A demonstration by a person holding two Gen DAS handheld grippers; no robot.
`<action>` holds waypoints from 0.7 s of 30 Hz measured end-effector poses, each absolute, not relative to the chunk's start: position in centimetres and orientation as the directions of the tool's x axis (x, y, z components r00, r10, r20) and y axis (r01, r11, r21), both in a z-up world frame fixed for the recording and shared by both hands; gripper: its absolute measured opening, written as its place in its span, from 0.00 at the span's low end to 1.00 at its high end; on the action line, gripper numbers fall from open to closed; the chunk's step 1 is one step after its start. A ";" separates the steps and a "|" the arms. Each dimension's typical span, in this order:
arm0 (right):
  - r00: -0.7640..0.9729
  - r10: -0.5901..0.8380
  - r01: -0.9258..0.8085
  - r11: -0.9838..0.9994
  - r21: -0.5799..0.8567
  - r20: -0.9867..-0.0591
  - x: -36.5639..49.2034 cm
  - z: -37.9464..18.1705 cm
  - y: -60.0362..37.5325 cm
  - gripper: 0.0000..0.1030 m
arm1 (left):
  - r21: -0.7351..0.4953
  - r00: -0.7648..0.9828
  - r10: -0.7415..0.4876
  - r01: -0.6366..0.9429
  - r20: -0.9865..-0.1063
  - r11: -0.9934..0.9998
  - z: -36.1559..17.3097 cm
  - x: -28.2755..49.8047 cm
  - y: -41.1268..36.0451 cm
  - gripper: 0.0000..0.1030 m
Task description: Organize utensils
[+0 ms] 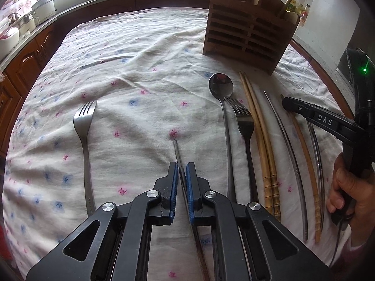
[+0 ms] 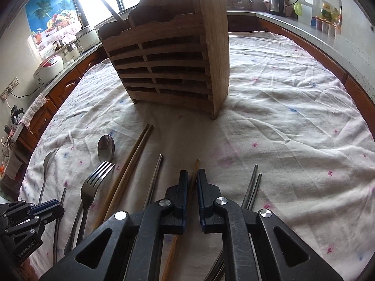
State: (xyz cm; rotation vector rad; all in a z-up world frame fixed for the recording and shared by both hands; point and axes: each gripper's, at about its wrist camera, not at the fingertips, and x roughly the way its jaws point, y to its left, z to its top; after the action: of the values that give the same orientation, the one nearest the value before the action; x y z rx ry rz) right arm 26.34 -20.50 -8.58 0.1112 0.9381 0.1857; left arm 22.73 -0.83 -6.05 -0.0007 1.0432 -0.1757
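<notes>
In the left wrist view my left gripper is shut on a thin metal chopstick that pokes forward between its blue pads over the flowered cloth. In the right wrist view my right gripper is shut on a single wooden chopstick. It also shows at the right edge of the left wrist view, as the right gripper held by a hand. The slatted wooden utensil holder stands upright beyond both, with a stick leaning in it. A spoon and two forks lie flat.
On the cloth lie a wooden chopstick pair, a metal chopstick and a metal pair to the right of my right gripper. Kitchen counters with pots and a kettle ring the table. Bare cloth lies right of the holder.
</notes>
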 end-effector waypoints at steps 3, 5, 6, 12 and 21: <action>0.570 0.237 -0.096 0.970 0.222 -0.787 26.4 -8.5 -20.7 0.06 | -0.123 0.487 -0.172 0.131 -0.856 0.984 -5.9 22.6 -0.3 0.04; 0.576 0.251 -0.096 0.966 0.240 -0.778 26.0 -8.0 -20.7 0.06 | -0.144 0.491 -0.189 0.128 -0.850 0.981 -5.5 22.3 0.1 0.04; 0.582 0.260 -0.101 0.963 0.249 -0.770 25.7 -7.6 -20.7 0.06 | -0.151 0.496 -0.196 0.130 -0.846 0.980 -5.2 22.1 0.2 0.04; 0.623 0.320 -0.132 0.942 0.308 -0.714 23.6 -4.2 -21.0 0.05 | -0.203 0.524 -0.244 0.136 -0.816 0.970 -3.2 21.1 0.9 0.03; 0.676 0.338 -0.157 0.934 0.320 -0.655 20.8 -0.6 -21.4 0.05 | -0.219 0.534 -0.262 0.143 -0.804 0.965 -2.3 20.4 1.7 0.03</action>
State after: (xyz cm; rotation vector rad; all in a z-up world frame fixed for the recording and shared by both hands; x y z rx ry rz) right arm 20.78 -21.40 -0.56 0.2466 0.7815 0.2815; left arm 20.45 1.67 -2.32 -0.1324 0.9784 -0.2417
